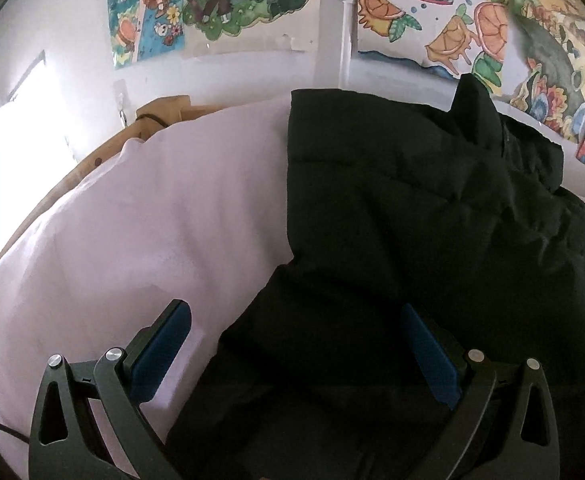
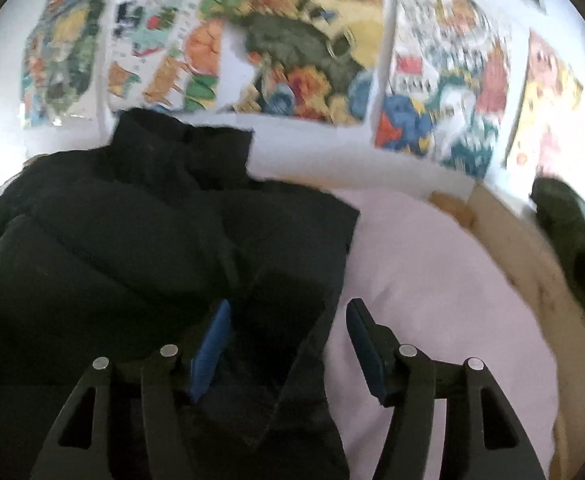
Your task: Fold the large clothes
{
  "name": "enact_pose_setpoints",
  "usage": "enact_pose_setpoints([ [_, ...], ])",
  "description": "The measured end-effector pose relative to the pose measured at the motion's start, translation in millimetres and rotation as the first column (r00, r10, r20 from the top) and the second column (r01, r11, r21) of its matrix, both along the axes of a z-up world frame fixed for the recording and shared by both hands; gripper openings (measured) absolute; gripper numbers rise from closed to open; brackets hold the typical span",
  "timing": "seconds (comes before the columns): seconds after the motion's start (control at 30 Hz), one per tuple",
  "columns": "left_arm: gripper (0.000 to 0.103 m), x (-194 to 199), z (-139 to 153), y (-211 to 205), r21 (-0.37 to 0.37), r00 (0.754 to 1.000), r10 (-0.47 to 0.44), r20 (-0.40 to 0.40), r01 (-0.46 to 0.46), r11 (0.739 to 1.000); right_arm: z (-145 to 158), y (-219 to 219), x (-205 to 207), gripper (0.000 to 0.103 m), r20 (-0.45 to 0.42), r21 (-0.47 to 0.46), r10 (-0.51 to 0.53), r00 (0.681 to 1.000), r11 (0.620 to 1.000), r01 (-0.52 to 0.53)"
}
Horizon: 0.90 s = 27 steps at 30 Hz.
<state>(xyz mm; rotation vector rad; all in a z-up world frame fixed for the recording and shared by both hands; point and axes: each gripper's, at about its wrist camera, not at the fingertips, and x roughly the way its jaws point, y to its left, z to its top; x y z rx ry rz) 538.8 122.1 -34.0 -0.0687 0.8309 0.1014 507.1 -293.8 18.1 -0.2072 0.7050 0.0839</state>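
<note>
- Both sets of jaws stand apart and clamp nothing: the left gripper [image 1: 296,344] is spread wide over the near edge of the puffy black quilted jacket [image 1: 432,208], one blue pad [image 1: 160,352] above the sheet and the other over dark fabric
- Jaws of the right gripper [image 2: 288,340] are parted about halfway, with the jacket's near right edge lying between and below them; the pads do not press on it, so I judge the cloth is loose
- That jacket lies spread on the pale pink sheet [image 1: 132,220], collar end [image 2: 180,148] standing up toward the wall, and one side looks already turned in, giving a straight edge
- With a gripper at each near corner of the garment, the placing probably suits taking the hem at two points and carrying it toward the collar, though that is only my reading
- Padded fabric is thick and springy, so a shallow pinch could slip off
- Under the sheet, a light wooden surface [image 2: 532,280] shows at the rim
- Behind it, a white wall carries colourful cartoon posters [image 1: 432,32], and bright light comes in at the far left
</note>
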Motion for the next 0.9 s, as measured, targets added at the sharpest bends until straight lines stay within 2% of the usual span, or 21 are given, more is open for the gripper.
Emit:
enact_pose_setpoints([
  [0.1, 0.102, 3.3, -3.5, -3.1, 0.0, 1.0, -0.003, -0.006, 0.003, 1.0, -9.3, 22.0, -0.6, 0.058, -0.048, -0.023, 0.104, 0.993, 0.994, -0.105],
  [0.2, 0.102, 5.2, -9.9, 0.2, -0.04, 1.0, -0.01, -0.011, 0.009, 0.999, -34.4, 28.9, 7.5, 0.058, -0.14, -0.036, 0.095, 0.986, 0.994, -0.101],
  [0.3, 0.102, 7.2, -15.0, 4.0, -0.074, 1.0, -0.018, -0.013, 0.017, 0.997, -52.7, 21.9, 17.8, 0.059, -0.182, -0.03, 0.056, 0.982, 0.998, -0.062],
  [0.37, 0.102, 8.2, -17.7, 1.7, -0.061, 1.0, -0.022, -0.013, 0.021, 0.998, -60.6, 19.8, 22.8, 0.064, -0.183, -0.053, 0.047, 0.982, 0.997, -0.057],
  [0.43, 0.102, 8.6, -20.3, -1.8, -0.033, 1.0, -0.019, -0.008, 0.019, 0.999, -68.5, 19.1, 25.8, 0.065, -0.195, -0.054, 0.042, 0.98, 0.997, -0.054],
  [0.53, 0.102, 8.4, -20.7, -8.5, 0.018, 1.0, -0.008, -0.023, 0.009, 1.0, -76.3, 26.0, 24.0, 0.065, -0.192, -0.109, 0.031, 0.981, 0.993, -0.053],
  [0.6, 0.102, 4.6, -15.8, -7.0, 0.021, 0.999, 0.014, -0.043, -0.013, 1.0, -72.0, 30.2, 18.0, 0.065, -0.17, -0.134, 0.029, 0.985, 0.99, -0.053],
  [0.67, 0.102, -5.3, -5.7, -6.0, 0.03, 0.998, 0.03, -0.057, -0.028, 0.999, -60.2, 29.2, 7.8, 0.067, -0.162, -0.096, 0.047, 0.986, 0.993, -0.063],
  [0.73, 0.102, -29.0, 16.9, -8.0, 0.013, 0.999, -0.008, -0.037, 0.009, 1.0, -43.5, 29.2, -3.9, 0.067, -0.165, -0.039, 0.08, 0.983, 0.995, -0.087],
  [0.8, 0.102, -54.2, 40.6, -16.5, 0.016, 0.998, -0.062, -0.01, 0.062, 0.998, -14.5, 30.3, -22.6, 0.069, -0.155, 0.011, 0.109, 0.982, 0.994, -0.108],
  [0.9, 0.102, -93.3, 80.0, -33.8, 0.037, 0.99, -0.14, -0.003, 0.14, 0.989, 30.5, 39.2, -51.5, 0.082, -0.145, 0.06, 0.155, 0.977, 0.987, -0.148],
])
